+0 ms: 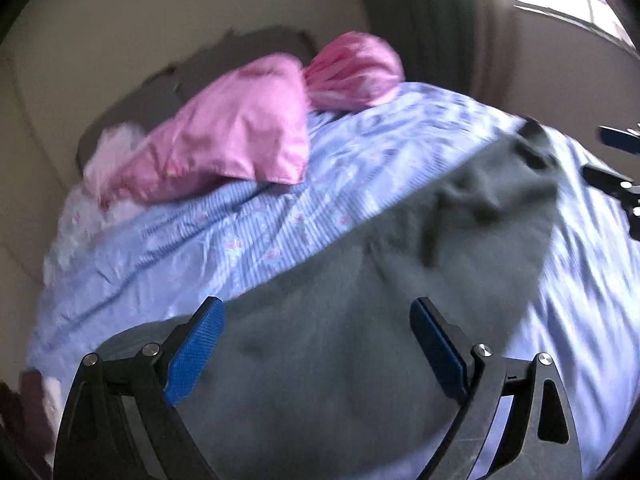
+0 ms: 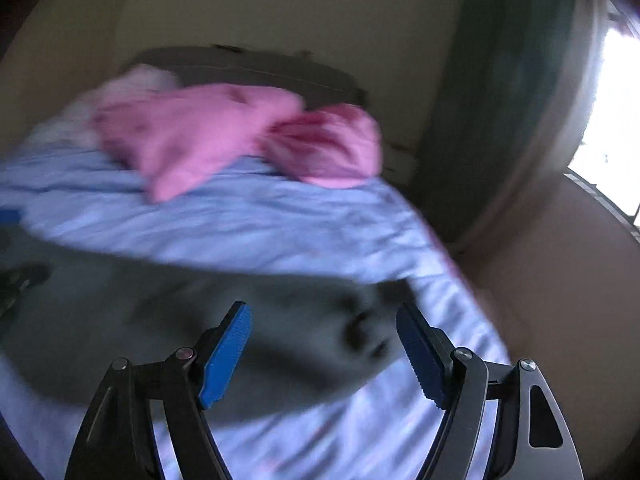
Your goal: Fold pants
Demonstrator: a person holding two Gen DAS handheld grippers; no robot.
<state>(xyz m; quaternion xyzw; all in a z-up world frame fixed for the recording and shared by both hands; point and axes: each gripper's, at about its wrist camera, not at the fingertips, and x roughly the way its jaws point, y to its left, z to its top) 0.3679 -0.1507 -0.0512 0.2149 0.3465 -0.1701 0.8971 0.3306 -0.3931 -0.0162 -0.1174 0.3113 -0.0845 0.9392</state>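
Between folds: grey pants (image 1: 360, 300) lie spread on the bed (image 1: 200, 248), both left tongs (image 1: 316, 344) and right tongs (image 2: 324, 348) open and empty above them, next grab the 1 o'clock end.

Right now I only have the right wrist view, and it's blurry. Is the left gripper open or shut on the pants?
Observer: The left gripper is open, jaws wide apart with nothing between them. It's over the pants.
Operator: Do the pants reach past it on your side?
Observer: Yes. They fill the space under both fingers and run out of the bottom of the left wrist view.
Operator: Anything else near it that I can't see?
Observer: There's a dark maroon cloth at the sheet's edge, left of the left gripper. It's too blurred to identify.
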